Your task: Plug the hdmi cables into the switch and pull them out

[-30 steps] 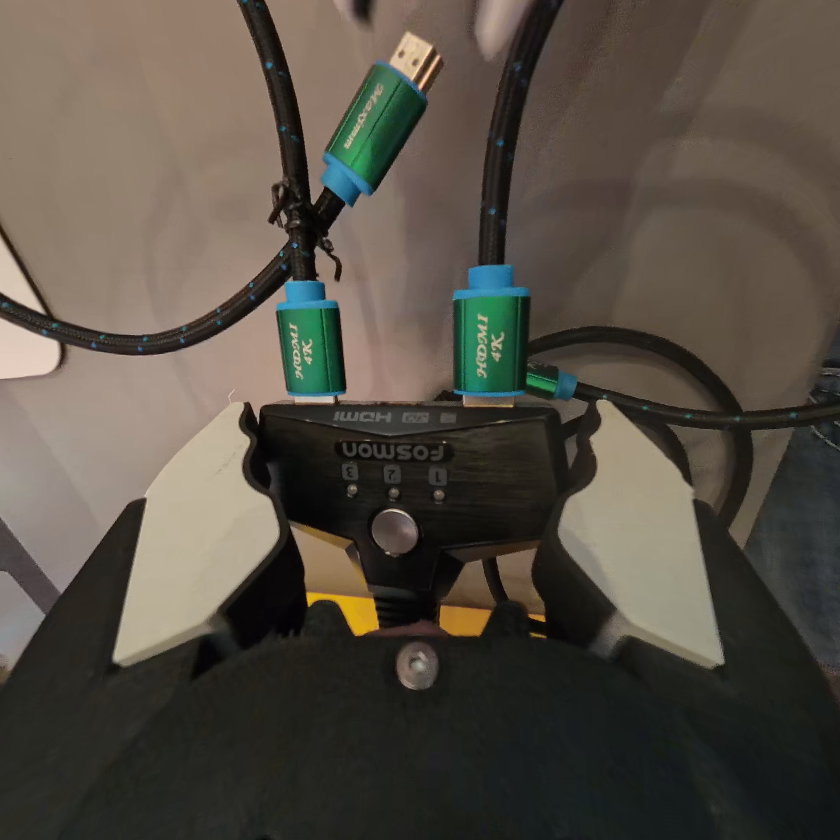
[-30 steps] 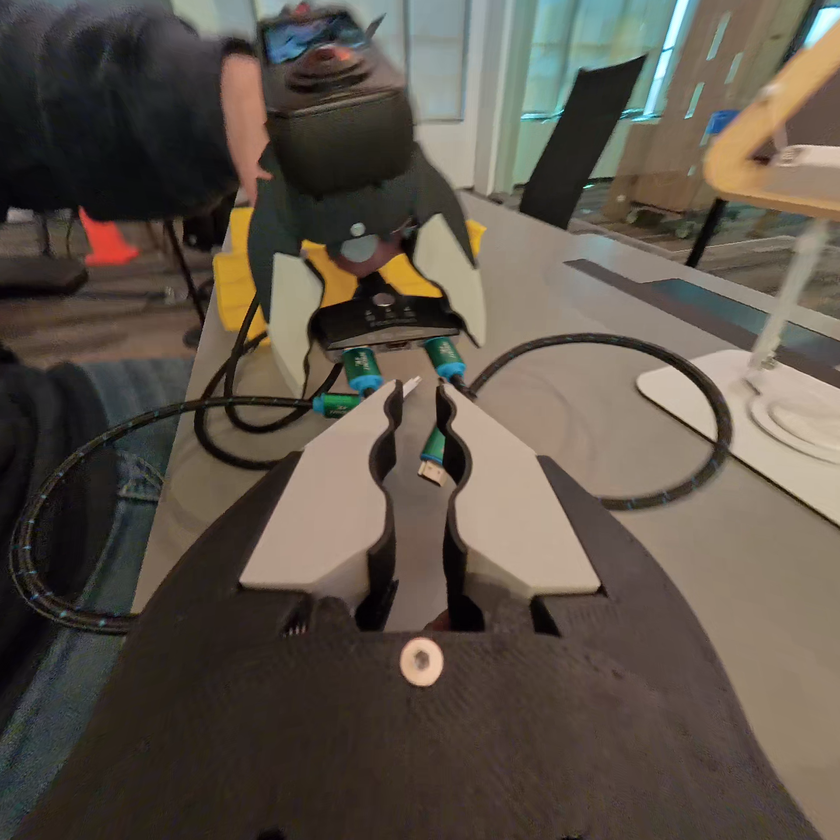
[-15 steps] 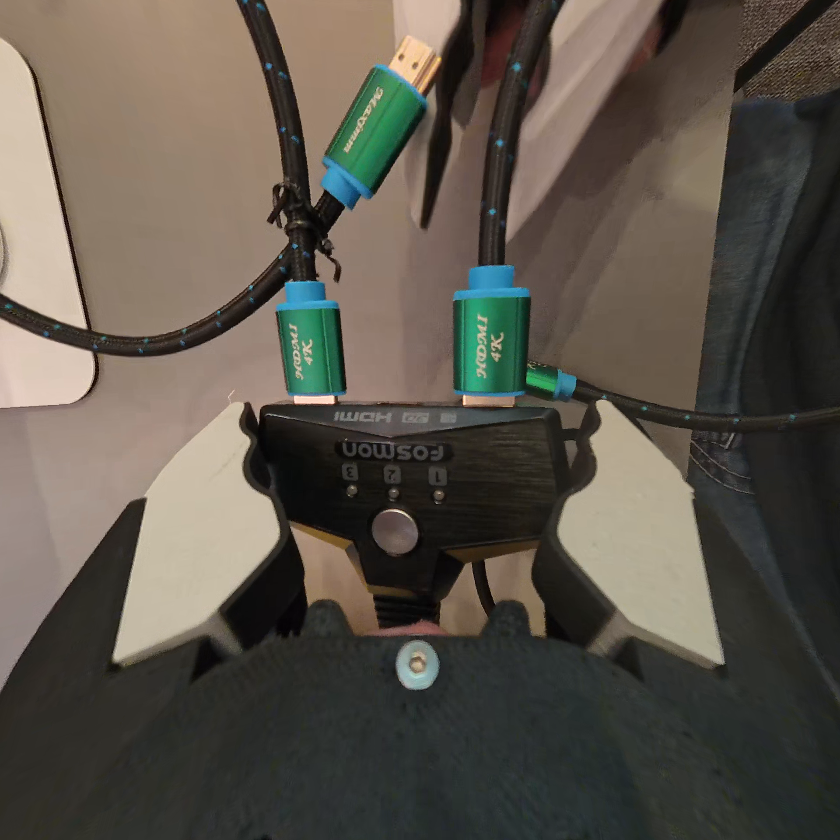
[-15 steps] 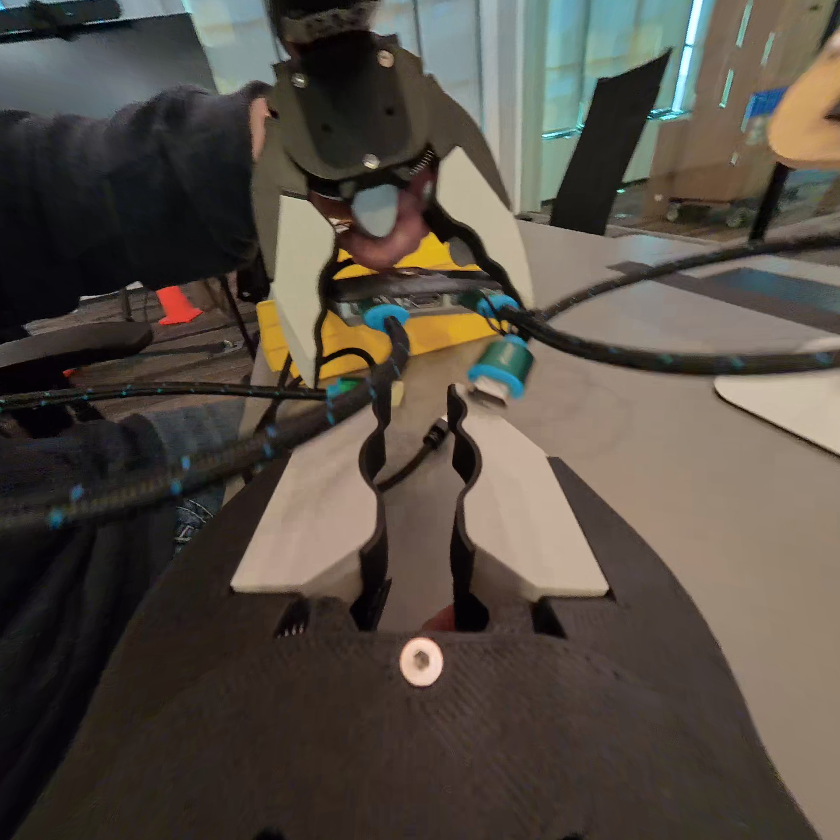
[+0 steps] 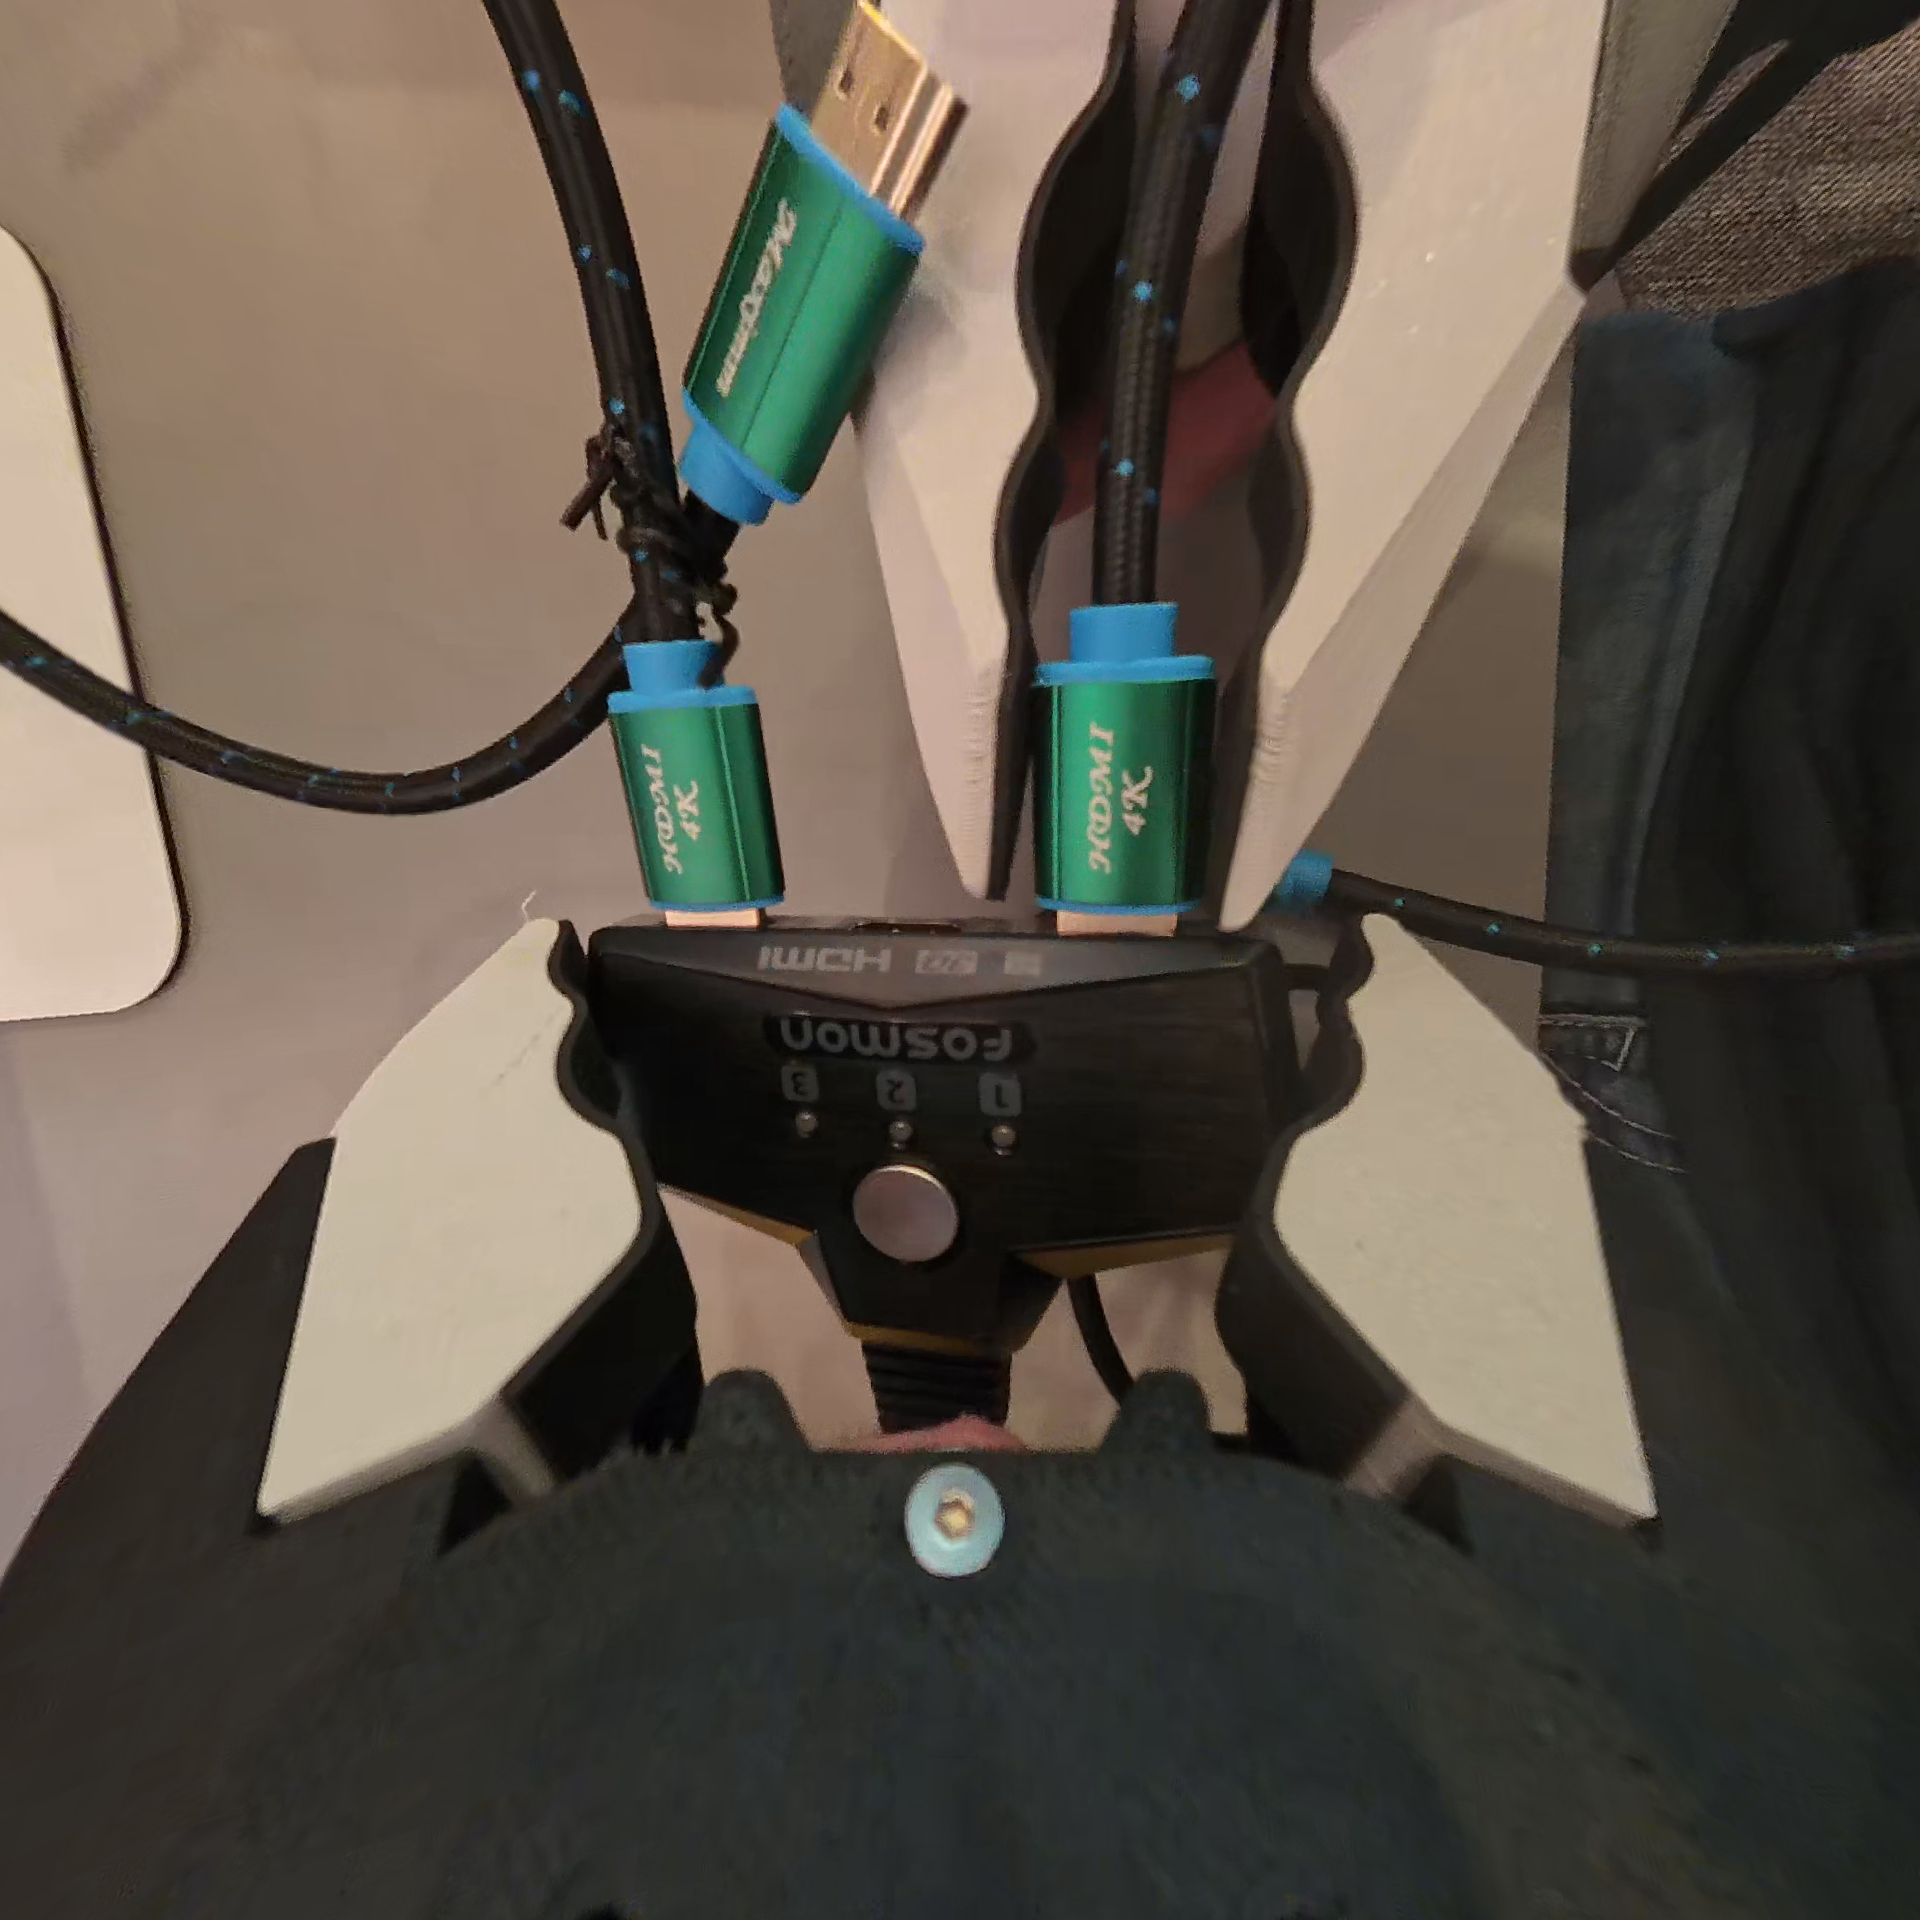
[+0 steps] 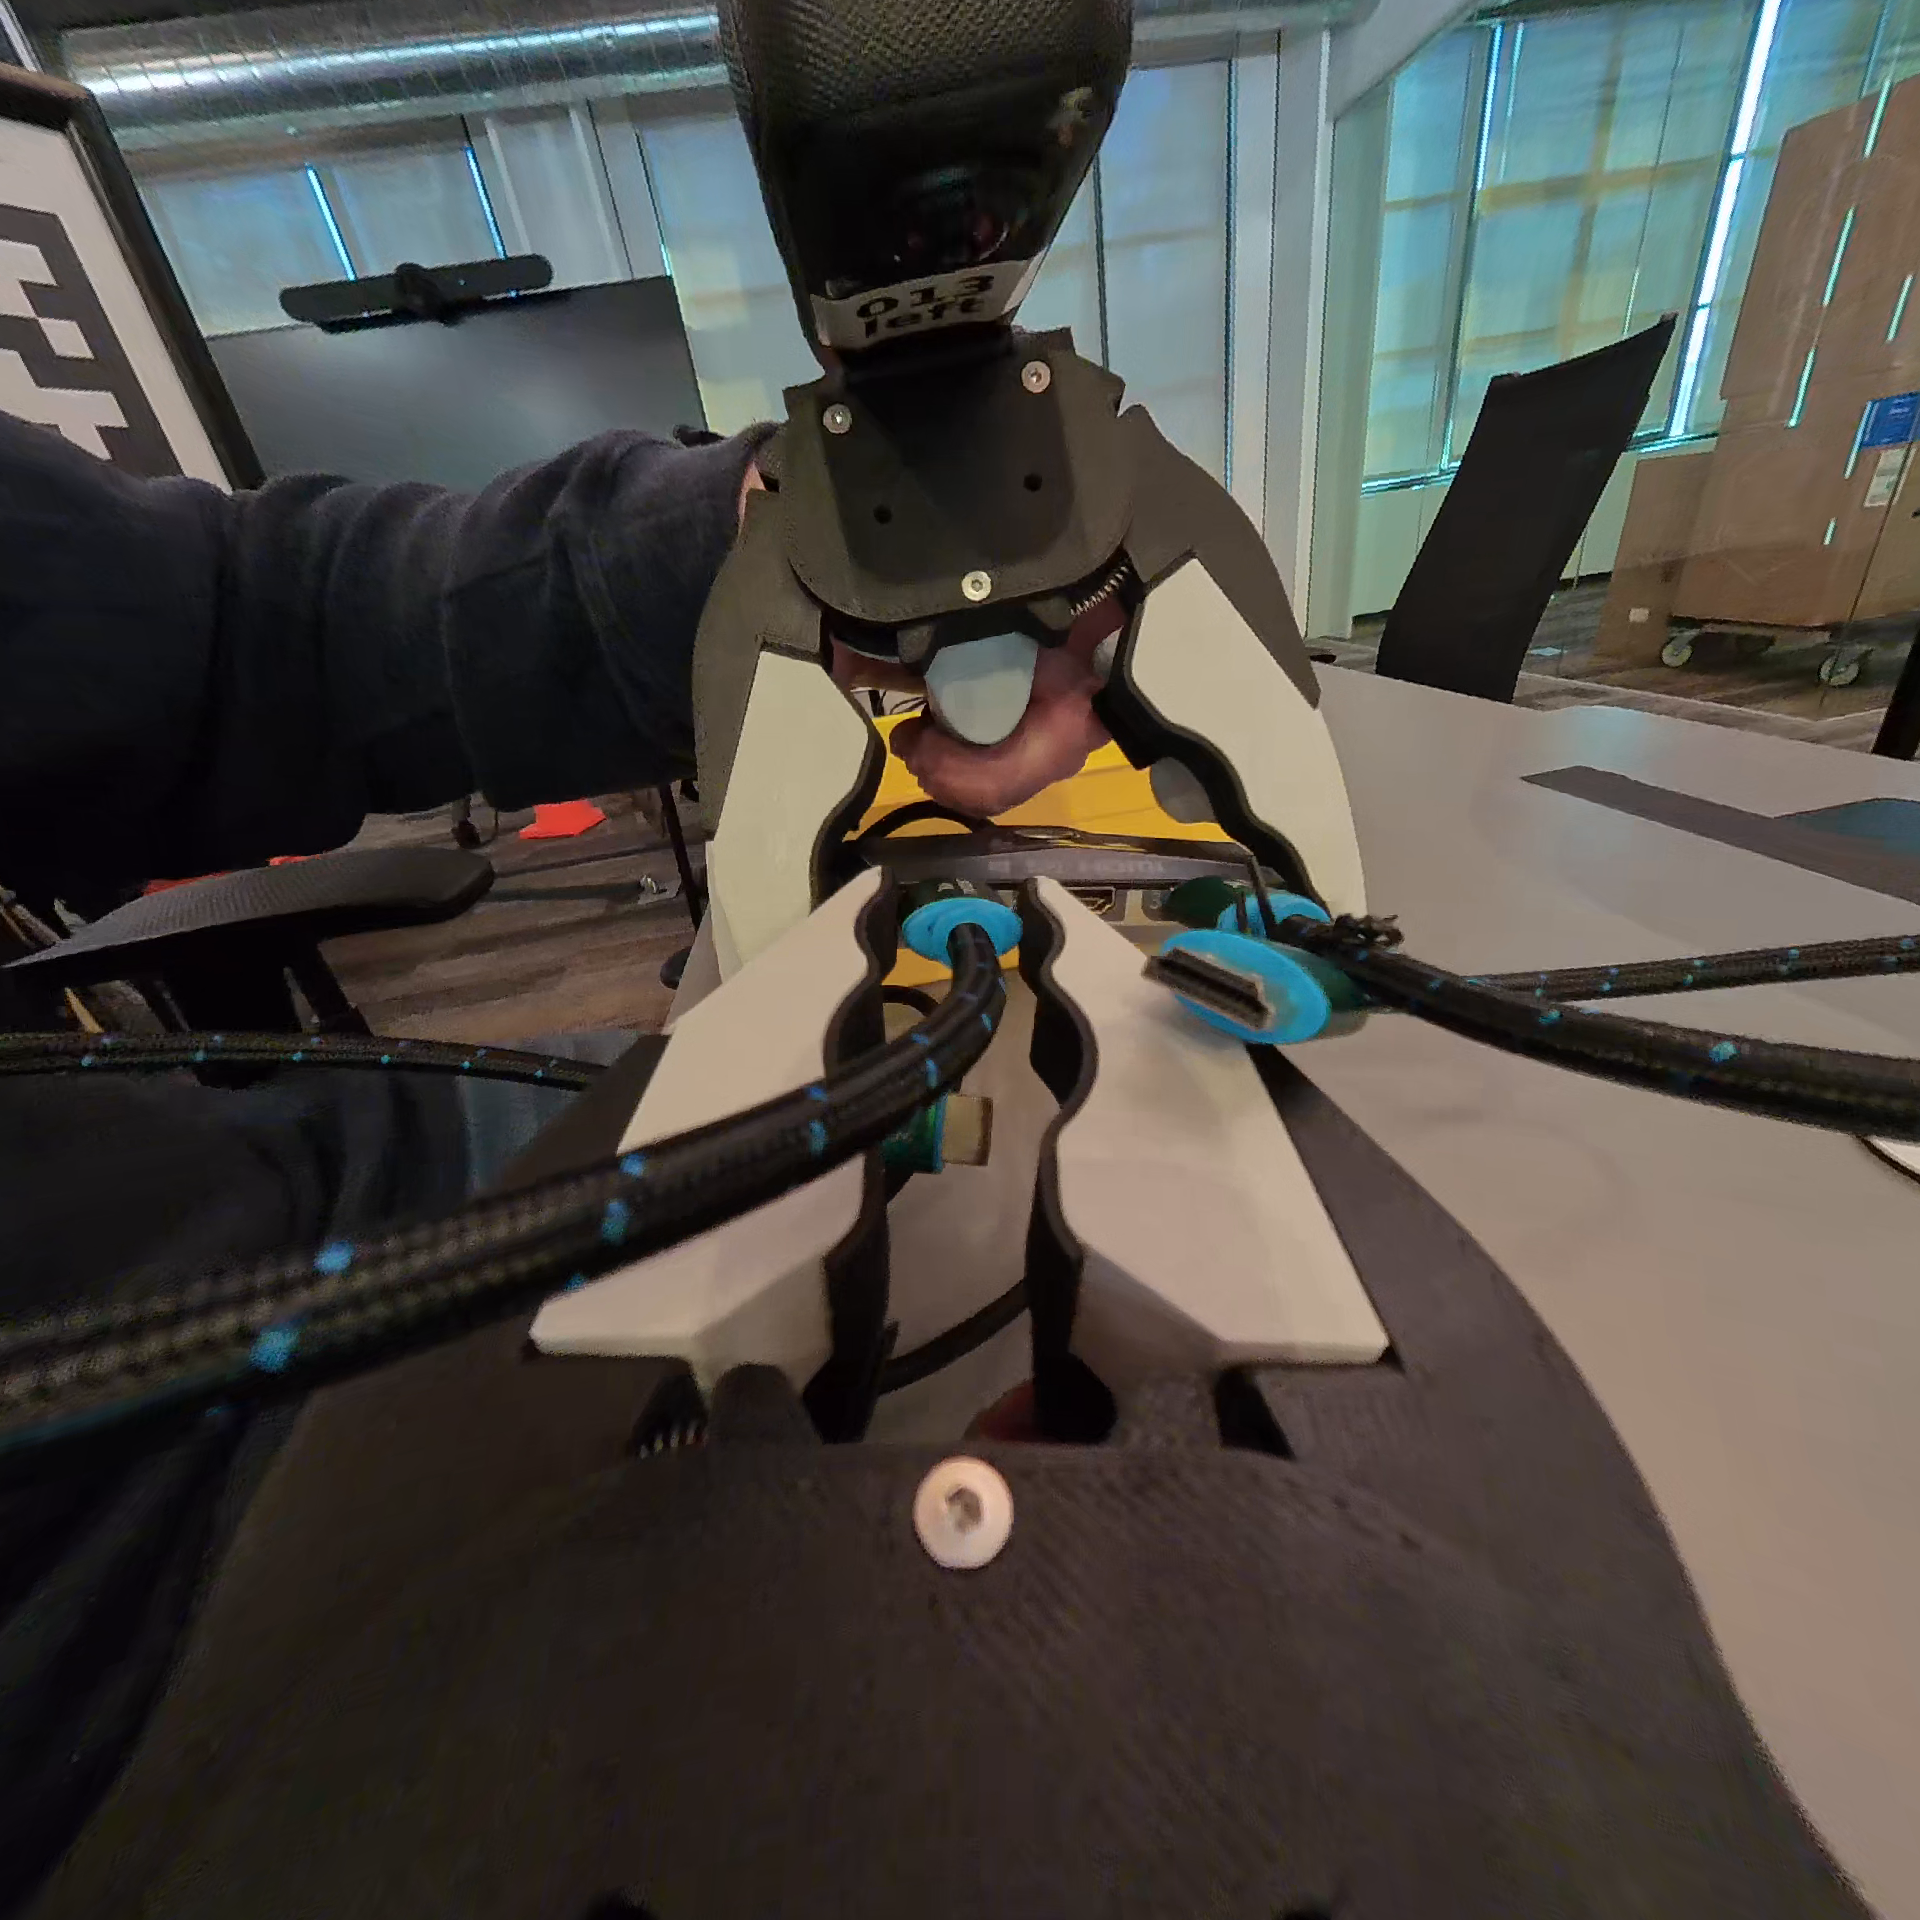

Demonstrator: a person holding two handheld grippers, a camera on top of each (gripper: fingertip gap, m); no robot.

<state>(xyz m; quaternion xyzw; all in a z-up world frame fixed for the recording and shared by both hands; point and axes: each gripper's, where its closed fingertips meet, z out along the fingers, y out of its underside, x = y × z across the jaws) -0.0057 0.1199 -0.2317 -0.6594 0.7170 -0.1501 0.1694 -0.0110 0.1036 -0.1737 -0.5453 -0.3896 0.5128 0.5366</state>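
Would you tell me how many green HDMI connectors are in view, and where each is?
4. Two are plugged into the switch: the left plug and the right plug. The loose plug hangs above. The fourth plug lies below, mostly hidden.

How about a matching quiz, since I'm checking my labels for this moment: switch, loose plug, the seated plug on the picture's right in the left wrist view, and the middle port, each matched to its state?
Things:
1. switch
2. loose plug
3. seated plug, picture right
4. middle port

States:
A. empty
B. in its port, between the right gripper's fingers
C. clamped in the left gripper
D. unplugged, gold tip bare

Pairs: 1-C, 2-D, 3-B, 4-A
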